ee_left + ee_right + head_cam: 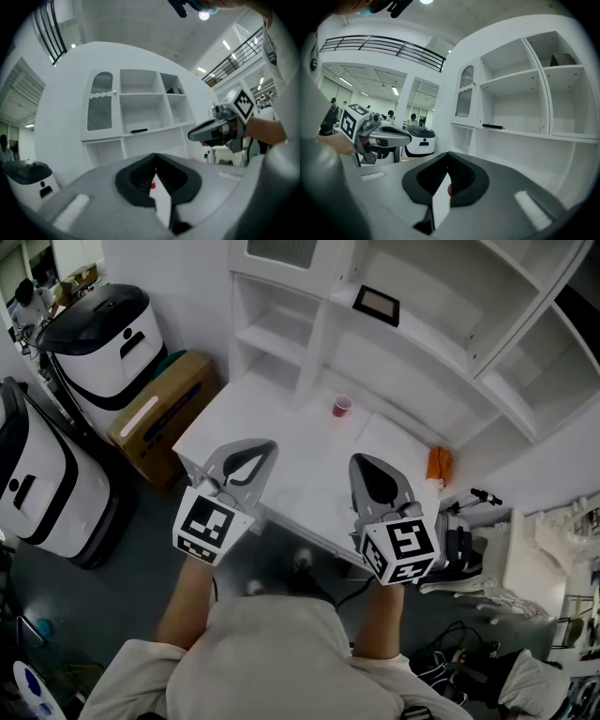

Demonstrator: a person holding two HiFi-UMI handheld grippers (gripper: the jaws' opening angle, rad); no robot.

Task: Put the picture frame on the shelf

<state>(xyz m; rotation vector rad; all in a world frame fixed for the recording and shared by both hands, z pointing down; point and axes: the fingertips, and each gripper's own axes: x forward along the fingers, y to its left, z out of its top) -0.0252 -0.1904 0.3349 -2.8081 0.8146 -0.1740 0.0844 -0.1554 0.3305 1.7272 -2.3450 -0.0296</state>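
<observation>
Closest to you, your pale grey fabric shirt (272,662) is filling the bottom of the head view, and your bare forearms are reaching out from it. On the left, your left gripper (265,446), smooth grey plastic with ribbed black pads, is hovering over the near edge of the matte white table (281,427) with its jaws together on nothing. Your right gripper (361,459) is doing the same beside it, tips pressed against each other and empty. Further out, from the left, a glossy white machine with a rounded black lid (103,343) is standing beside a brown cardboard box (169,409). A small red cup (342,406) is sitting upright on the table. The thin black rectangular picture frame (376,304) is lying on a board of the white shelf unit (431,338), well apart from both grippers. A small orange object (439,465) is resting at the table's right end. By the look of it, the placing is finished and nothing is remaining but drawing back.
</observation>
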